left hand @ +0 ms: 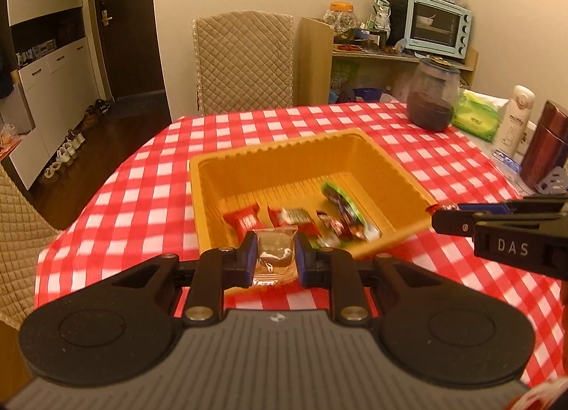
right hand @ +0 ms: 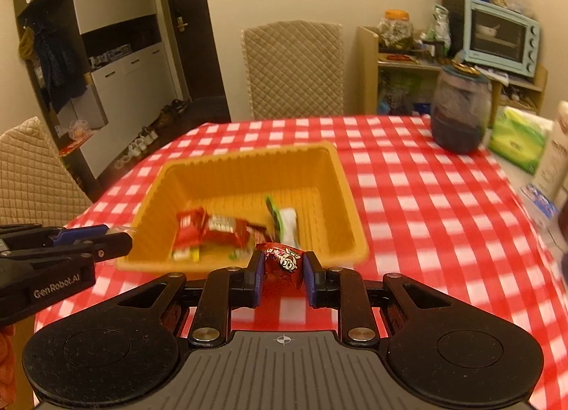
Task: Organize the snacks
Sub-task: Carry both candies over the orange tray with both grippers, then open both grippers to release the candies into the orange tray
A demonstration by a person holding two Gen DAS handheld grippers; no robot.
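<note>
While the orange tray [left hand: 397,175] sat on the checkered tablecloth [left hand: 142,197] already holding several wrappers, the left gripper [left hand: 274,257] was clamped on a clear-wrapped snack [left hand: 273,255] and the right gripper [right hand: 283,268] on a red candy [right hand: 282,260], both just short of the near rim; carrying over and releasing looked next.

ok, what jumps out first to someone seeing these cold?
The orange bin in the middle of the red-checked tablecloth, with a few wrapped snacks already inside. Then each gripper holding one more just short of its near rim: left gripper shut on a clear-wrapped cake, right gripper on a red candy.
</note>
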